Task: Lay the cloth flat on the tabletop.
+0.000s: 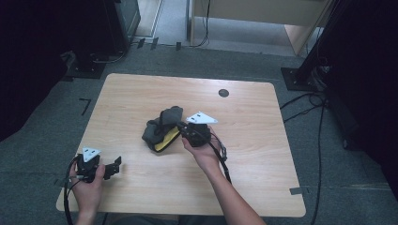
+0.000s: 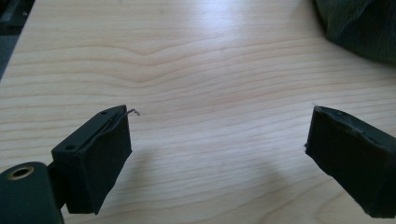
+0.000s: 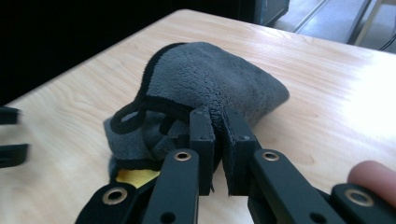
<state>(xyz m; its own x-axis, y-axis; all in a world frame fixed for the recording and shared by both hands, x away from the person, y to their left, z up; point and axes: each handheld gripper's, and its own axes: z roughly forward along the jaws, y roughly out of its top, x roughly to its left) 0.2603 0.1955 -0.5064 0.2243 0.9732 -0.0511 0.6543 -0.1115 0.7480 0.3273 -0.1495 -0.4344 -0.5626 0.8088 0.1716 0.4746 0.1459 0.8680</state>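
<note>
**Grey cloth pinched at mid-tabletop**

The bunched grey cloth is lain near the middle of the tabletop, clamped by the right tongs with the forearm angled in. The left tongs are held apart, low over the near-left corner.

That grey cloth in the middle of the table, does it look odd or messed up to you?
Yes. The grey cloth lies bunched in a crumpled heap near the middle of the wooden table, a yellow patch peeking from underneath. The right gripper is shut on a fold of it. Nothing looks torn or spilled.
</note>
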